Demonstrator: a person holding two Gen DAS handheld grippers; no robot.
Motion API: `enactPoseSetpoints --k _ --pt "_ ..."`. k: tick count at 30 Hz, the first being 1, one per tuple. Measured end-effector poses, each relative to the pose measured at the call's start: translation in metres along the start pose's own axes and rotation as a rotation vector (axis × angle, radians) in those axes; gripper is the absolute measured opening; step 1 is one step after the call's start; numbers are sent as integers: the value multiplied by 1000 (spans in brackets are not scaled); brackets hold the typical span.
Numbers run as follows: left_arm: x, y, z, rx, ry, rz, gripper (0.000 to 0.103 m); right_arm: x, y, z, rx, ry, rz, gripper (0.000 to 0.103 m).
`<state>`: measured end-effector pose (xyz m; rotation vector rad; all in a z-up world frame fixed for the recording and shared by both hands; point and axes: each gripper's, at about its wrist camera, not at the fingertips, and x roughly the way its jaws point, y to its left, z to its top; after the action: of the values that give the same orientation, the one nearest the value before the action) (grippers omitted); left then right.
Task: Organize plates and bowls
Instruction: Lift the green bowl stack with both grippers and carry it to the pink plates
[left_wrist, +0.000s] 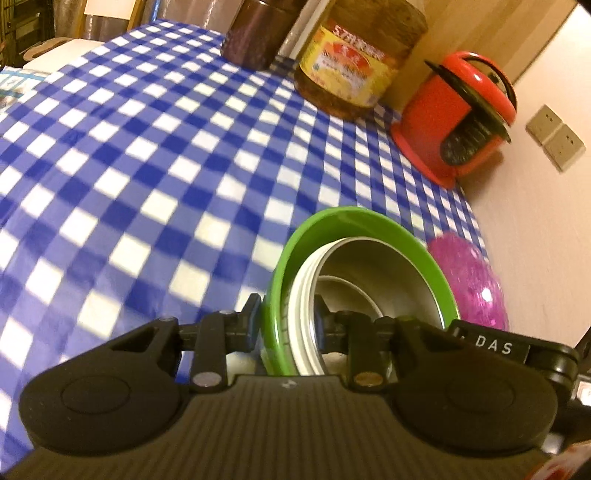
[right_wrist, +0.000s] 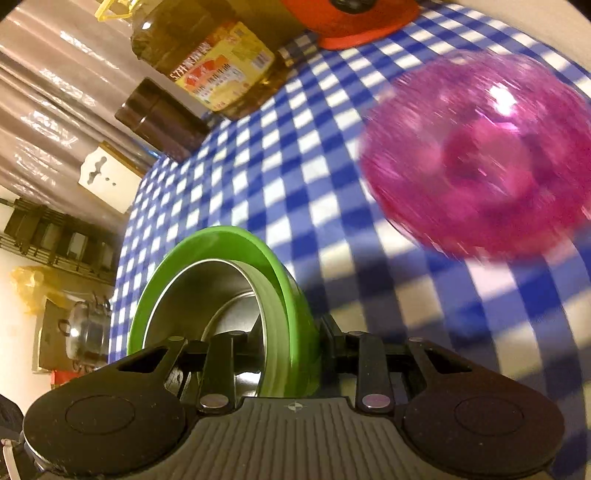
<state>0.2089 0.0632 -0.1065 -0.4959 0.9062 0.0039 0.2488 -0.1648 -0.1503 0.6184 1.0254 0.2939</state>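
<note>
The left gripper (left_wrist: 286, 325) and the right gripper (right_wrist: 291, 354) each clamp narrowly on opposite rim sections of the green bowl (left_wrist: 369, 229), which carries 1 steel bowl (left_wrist: 373, 273) nested inside and is held above the checked desk (left_wrist: 129, 166), near the pink bowl (right_wrist: 480, 158). Risk: the steel bowl appears loose and tilted, so uneven movement of the 2 grippers could slide it out or twist the rim free, and the stack could strike the pink bowl. Readable writing: "DAS" on the neighbouring gripper; the yellow label on the oil bottle (right_wrist: 218, 62) is too blurred to read.
</note>
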Motion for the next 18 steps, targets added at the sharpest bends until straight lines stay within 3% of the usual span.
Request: enactPoseSetpoints --k 6,18 --pt "-18 -19 -33 68 15 19 24 -30 -21 -28 31 -1 3 29" --pt "-25 -73 -89 186 83 -45 23 -98 -75 -60 133 -71 -49 30"
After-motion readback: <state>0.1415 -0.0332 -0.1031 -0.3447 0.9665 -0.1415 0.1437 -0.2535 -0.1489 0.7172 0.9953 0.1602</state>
